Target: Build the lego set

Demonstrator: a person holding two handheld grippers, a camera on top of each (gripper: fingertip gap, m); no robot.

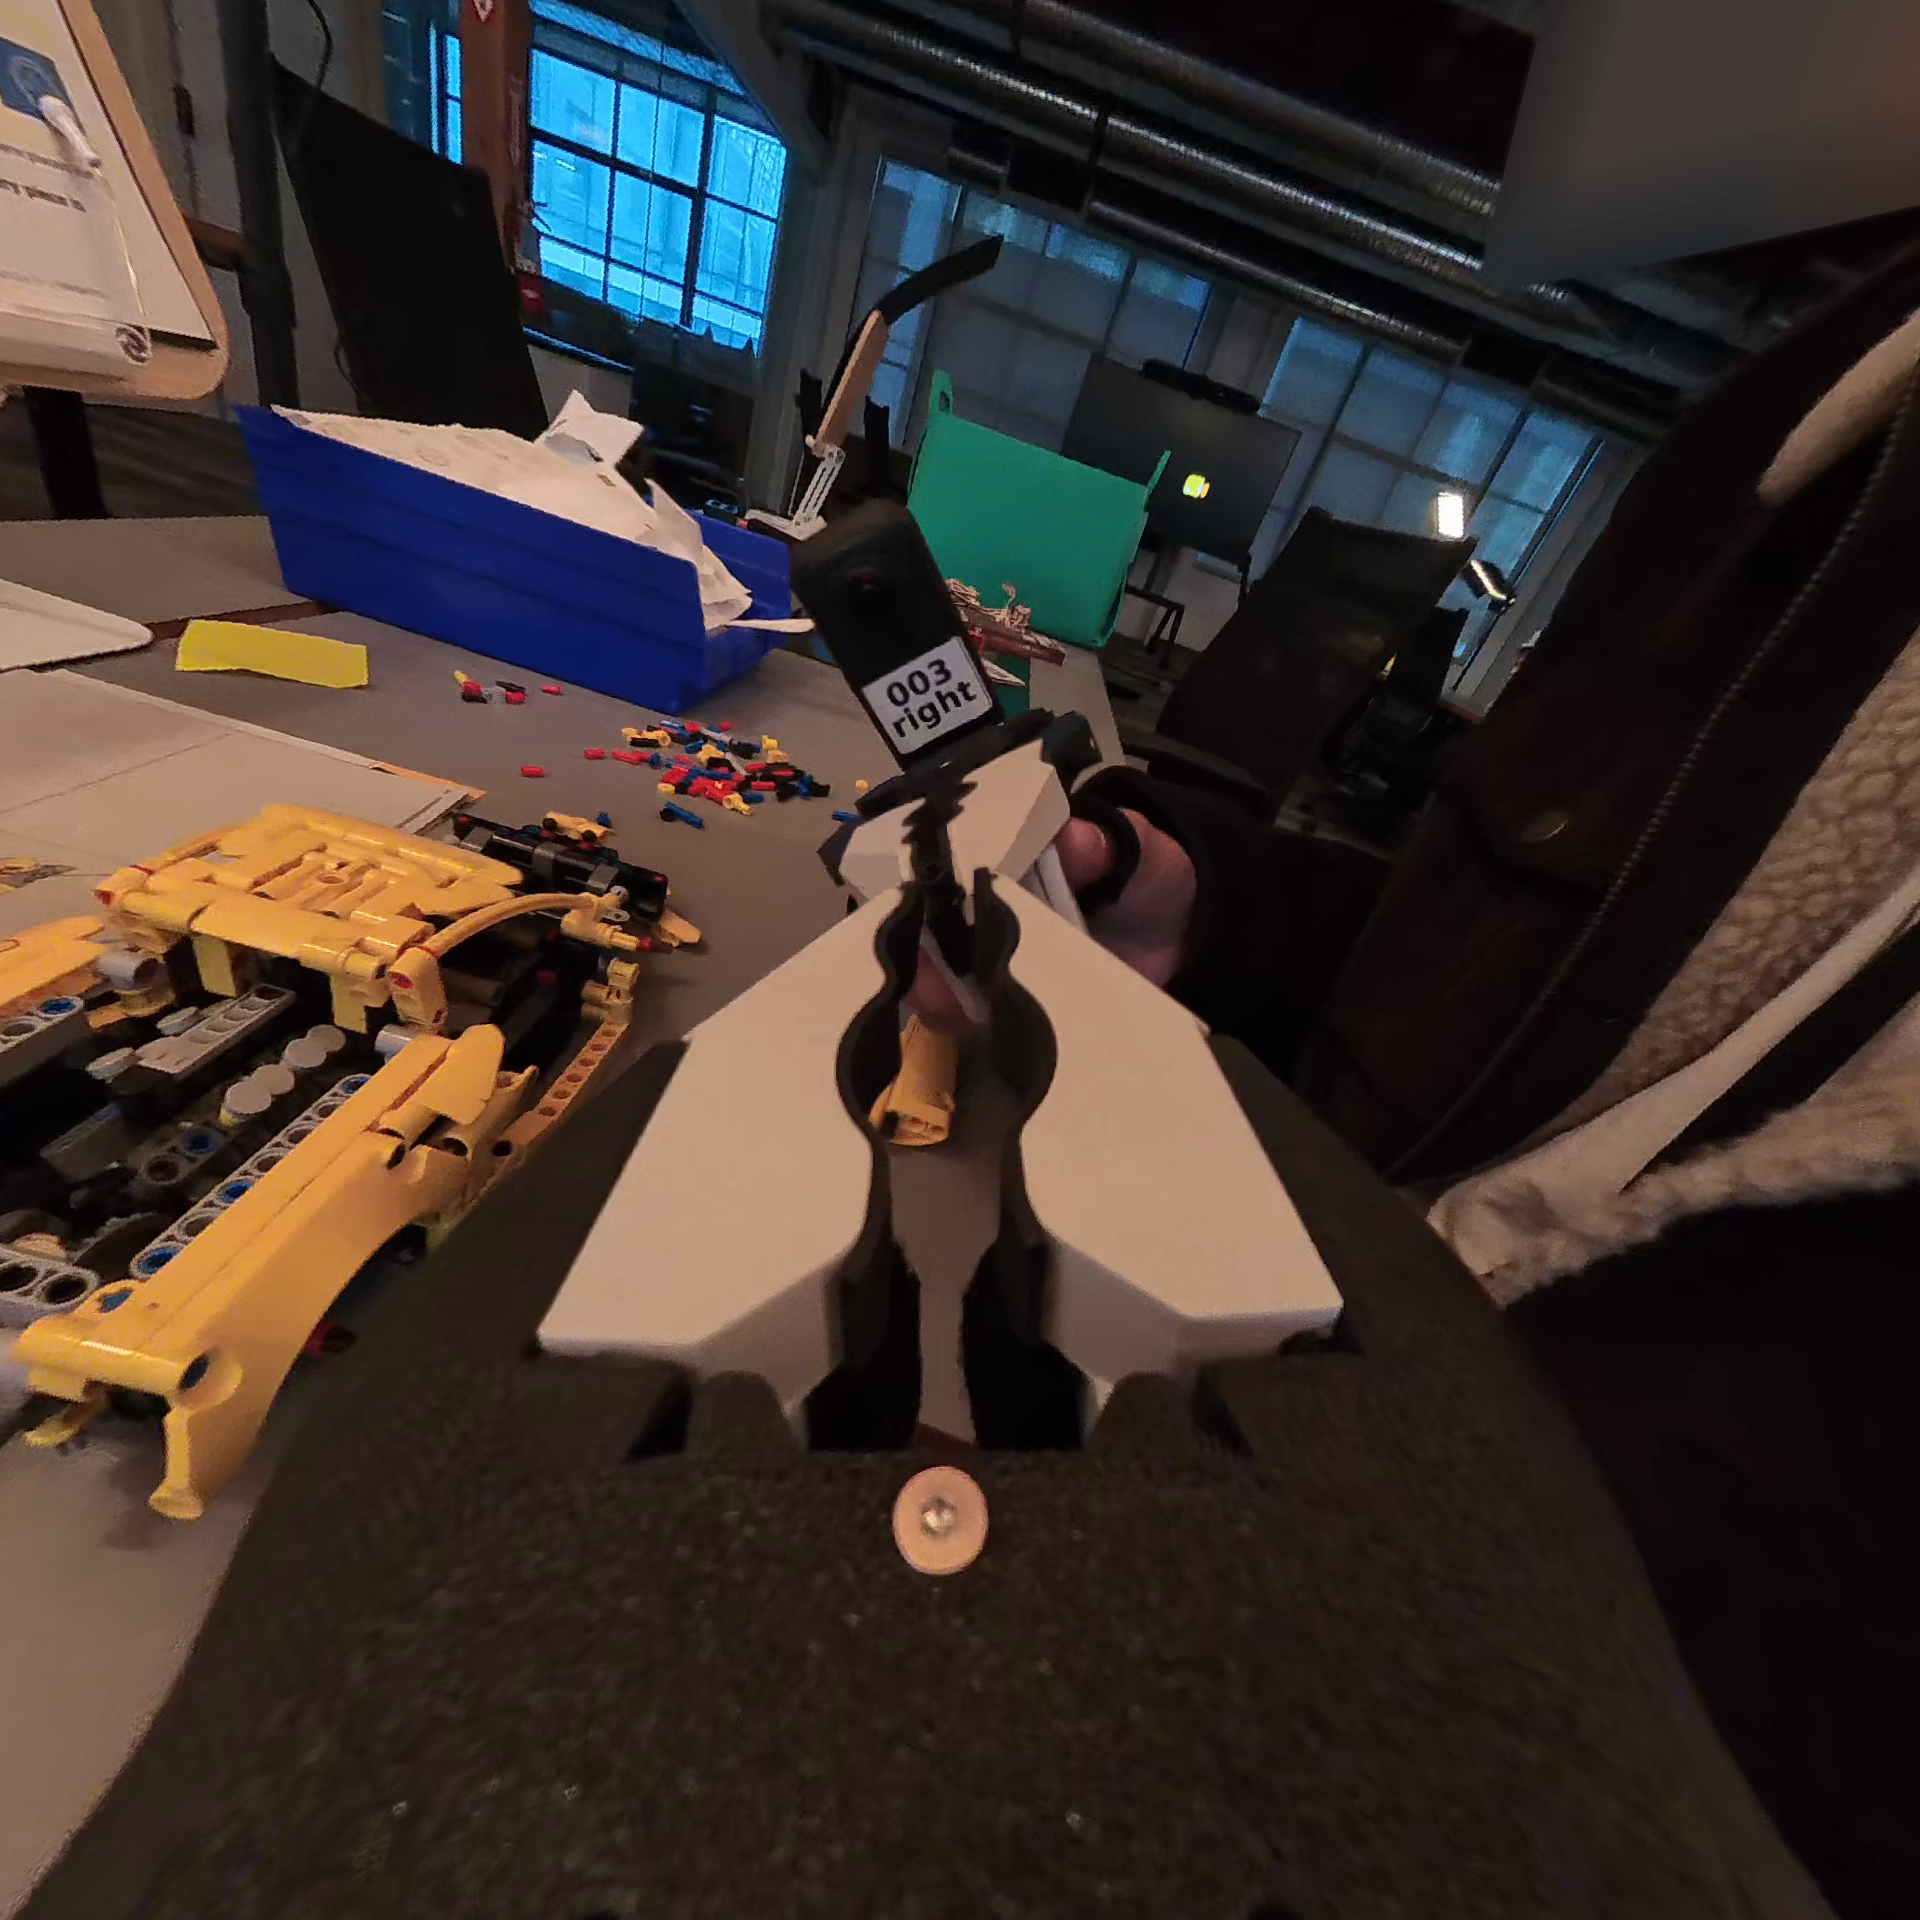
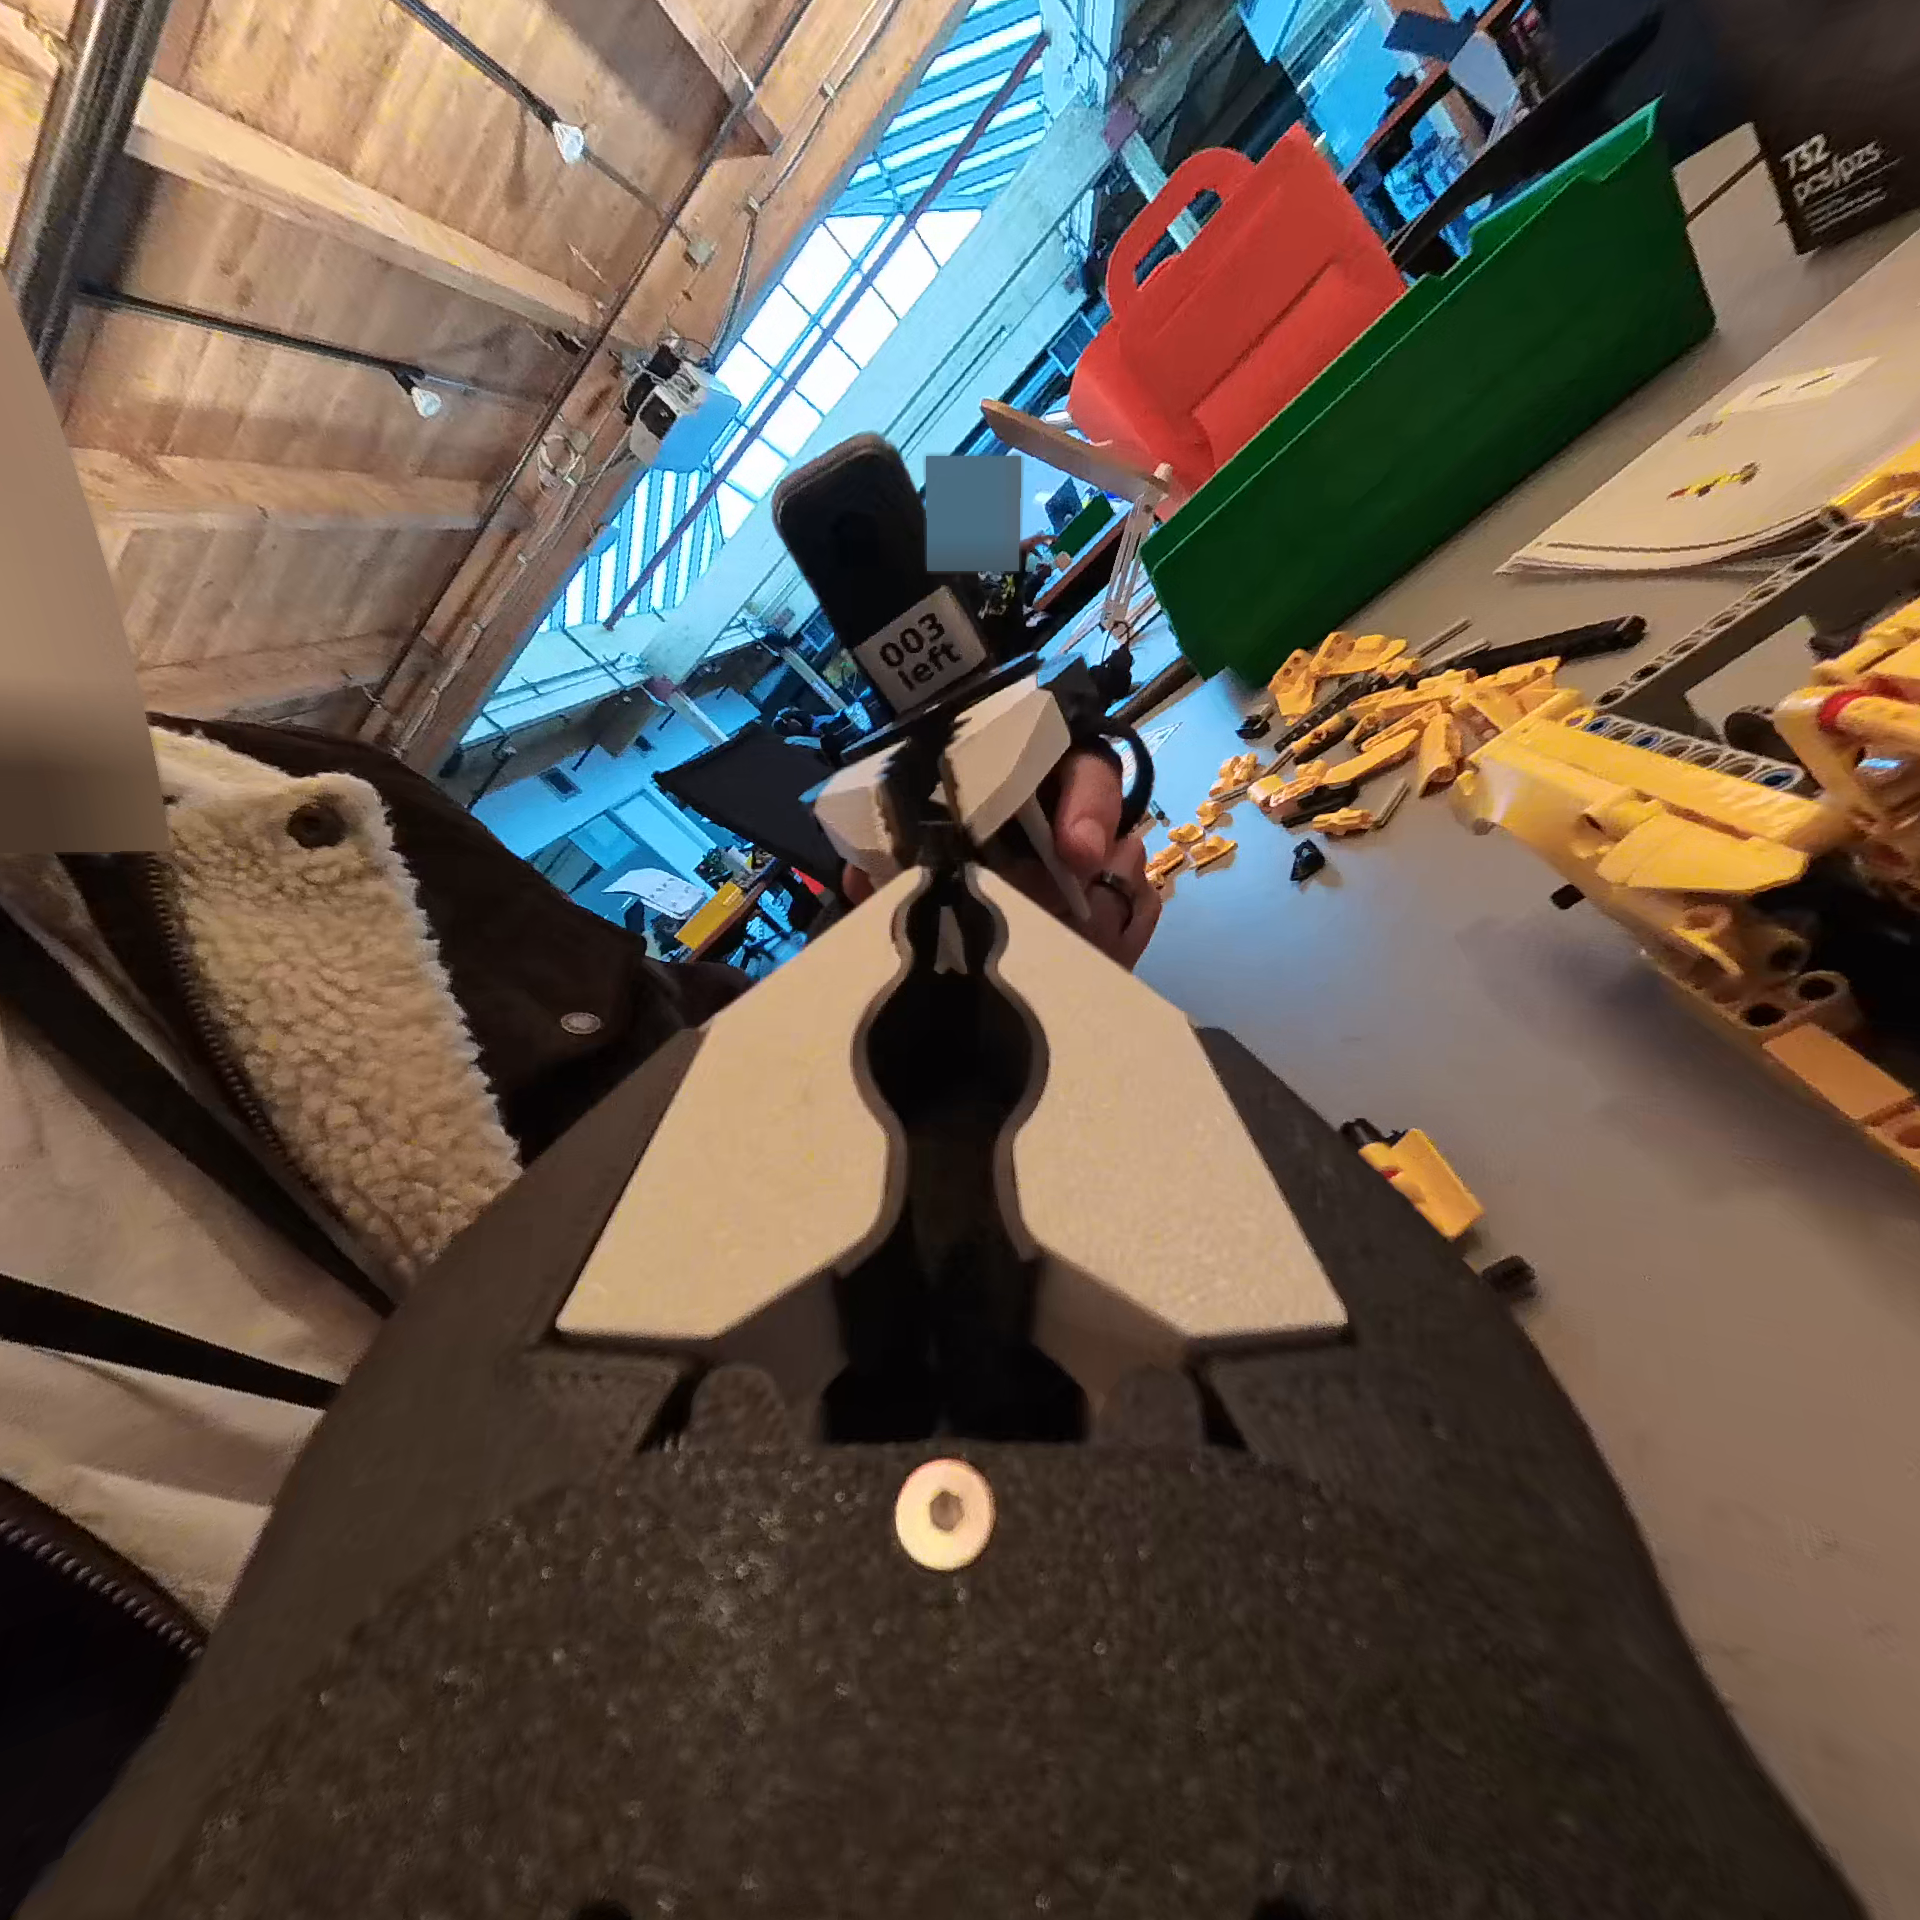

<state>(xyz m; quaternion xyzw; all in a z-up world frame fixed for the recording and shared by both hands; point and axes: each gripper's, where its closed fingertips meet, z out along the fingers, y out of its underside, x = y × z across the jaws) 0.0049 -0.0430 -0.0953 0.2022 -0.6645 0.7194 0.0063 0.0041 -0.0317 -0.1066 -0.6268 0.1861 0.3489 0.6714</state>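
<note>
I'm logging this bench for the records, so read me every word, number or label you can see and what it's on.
I don't read writing out; these things bear it.
White camera label, left wrist view: legible, not quoted.
White camera tag, right wrist view: legible, not quoted.
Black box: white print, not quoted.
Booklet: too small to read.
Sheet on the board: blurred.

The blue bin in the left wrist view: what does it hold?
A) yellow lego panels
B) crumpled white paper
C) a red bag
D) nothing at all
B: the blue bin at the far side of the grey table is heaped with crumpled white paper spilling over its rim; the loose small lego pieces lie outside it on the table.
</note>
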